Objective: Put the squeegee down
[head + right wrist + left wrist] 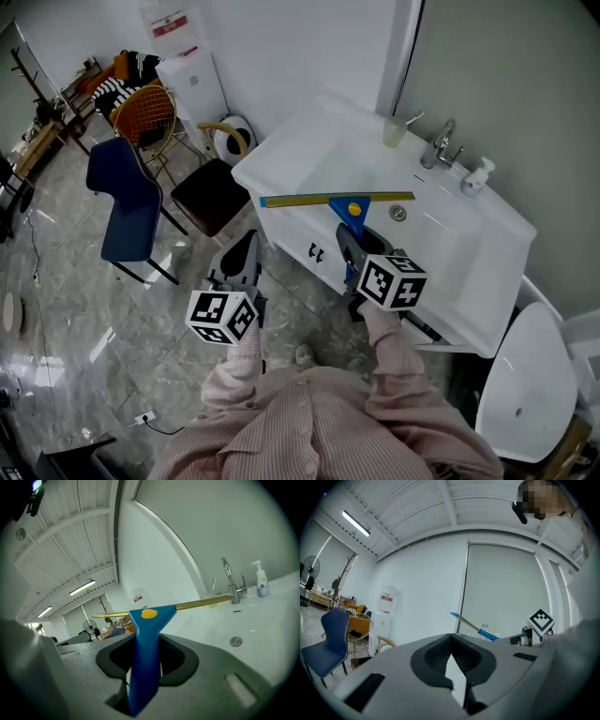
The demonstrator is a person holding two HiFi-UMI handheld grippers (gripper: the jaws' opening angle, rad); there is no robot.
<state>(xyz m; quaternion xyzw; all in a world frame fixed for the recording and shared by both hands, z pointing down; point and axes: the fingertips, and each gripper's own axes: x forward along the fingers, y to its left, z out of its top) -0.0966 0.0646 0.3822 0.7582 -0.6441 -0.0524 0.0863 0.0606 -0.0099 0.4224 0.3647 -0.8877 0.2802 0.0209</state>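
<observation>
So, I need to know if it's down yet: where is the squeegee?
Head view, right of centre: the right gripper holds the squeegee by its blue handle, blade over the white sink, short of the faucet.

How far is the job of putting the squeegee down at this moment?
Done: nothing is set down yet. In hand: the right gripper is shut on the blue handle of the squeegee, which it holds above the white sink, apparently in the air. The left gripper is shut and empty. Left: lower the squeegee onto the sink or its counter, then open the jaws.
</observation>
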